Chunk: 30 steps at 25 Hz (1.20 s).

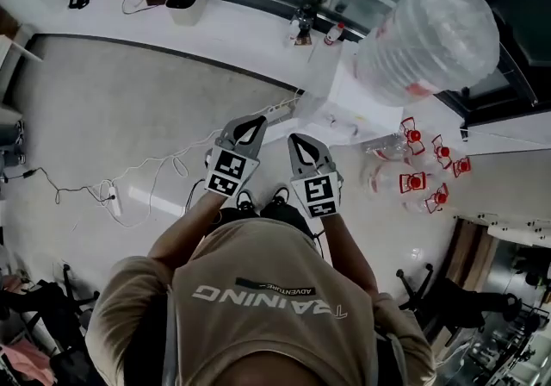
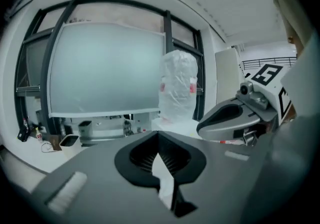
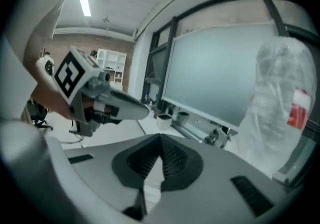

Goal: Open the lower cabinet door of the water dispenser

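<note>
left hand-held gripper (image 1: 250, 124): forward, closed | right hand-held gripper (image 1: 298, 140): alongside, closed

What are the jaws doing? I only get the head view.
Observer: In its own view the left gripper has its jaws together with nothing between them.
Operator: Right one?
Observer: The right gripper is shut and empty too. The wrapped water bottle stands off to its right, untouched.
Operator: Either aimed at the lower cabinet door?
Observer: No. Both gripper views look past the jaws at the bottle and the window, and the door shows in neither.
</note>
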Motion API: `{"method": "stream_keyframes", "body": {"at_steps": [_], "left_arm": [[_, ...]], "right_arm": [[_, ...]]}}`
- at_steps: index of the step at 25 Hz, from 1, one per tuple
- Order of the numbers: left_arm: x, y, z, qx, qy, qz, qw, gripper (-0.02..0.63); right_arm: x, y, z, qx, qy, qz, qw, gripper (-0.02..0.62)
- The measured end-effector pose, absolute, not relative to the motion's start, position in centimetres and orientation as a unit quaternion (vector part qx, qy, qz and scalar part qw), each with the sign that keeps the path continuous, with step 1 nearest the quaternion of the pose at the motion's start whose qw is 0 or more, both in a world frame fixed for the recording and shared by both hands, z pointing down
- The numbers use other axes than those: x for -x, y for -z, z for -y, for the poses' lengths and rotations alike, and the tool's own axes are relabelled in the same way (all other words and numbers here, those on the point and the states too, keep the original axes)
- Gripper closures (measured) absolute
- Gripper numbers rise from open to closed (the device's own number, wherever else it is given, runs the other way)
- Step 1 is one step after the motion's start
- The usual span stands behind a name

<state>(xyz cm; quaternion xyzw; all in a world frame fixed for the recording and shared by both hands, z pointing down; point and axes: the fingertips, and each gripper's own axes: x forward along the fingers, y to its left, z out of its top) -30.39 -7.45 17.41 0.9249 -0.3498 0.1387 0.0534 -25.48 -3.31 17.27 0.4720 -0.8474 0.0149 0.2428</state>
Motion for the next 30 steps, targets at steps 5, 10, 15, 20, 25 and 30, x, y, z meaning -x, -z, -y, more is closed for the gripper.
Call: {"method": "stream_keyframes", "body": {"at_steps": [5,10,15,20,25,30], "left_arm": [[29.9,-8.8,8.9,-0.932,-0.062,0.357,0.021,0.606],[28.3,-1.0,7.7,-0.936,-0.013,0.349,-0.044,0.606],[25.2,4.1,7.3,-0.941,0.022,0.331,-0.071,0.606],[20.7,9.7,6.9,-0.945,0.062,0.312,-0.074,0.606],[18.2,9.9,5.5,-0.945,0.031,0.303,-0.121,0.606],[17.4,7.1,5.8,-0.949,0.013,0.306,-0.077,0.606]], "right_arm": [[25.2,-8.0,4.8,-0.511,0.02,0.844,0.161,0.586],[23.8,-0.7,4.8,-0.54,0.029,0.837,0.083,0.586],[20.7,5.5,3.9,-0.564,0.101,0.817,0.064,0.586],[16.0,8.9,3.1,-0.594,0.108,0.796,0.042,0.586],[12.2,9.3,2.8,-0.606,0.082,0.791,0.007,0.586],[10.0,7.8,3.0,-0.608,0.068,0.79,0.024,0.586]]}}
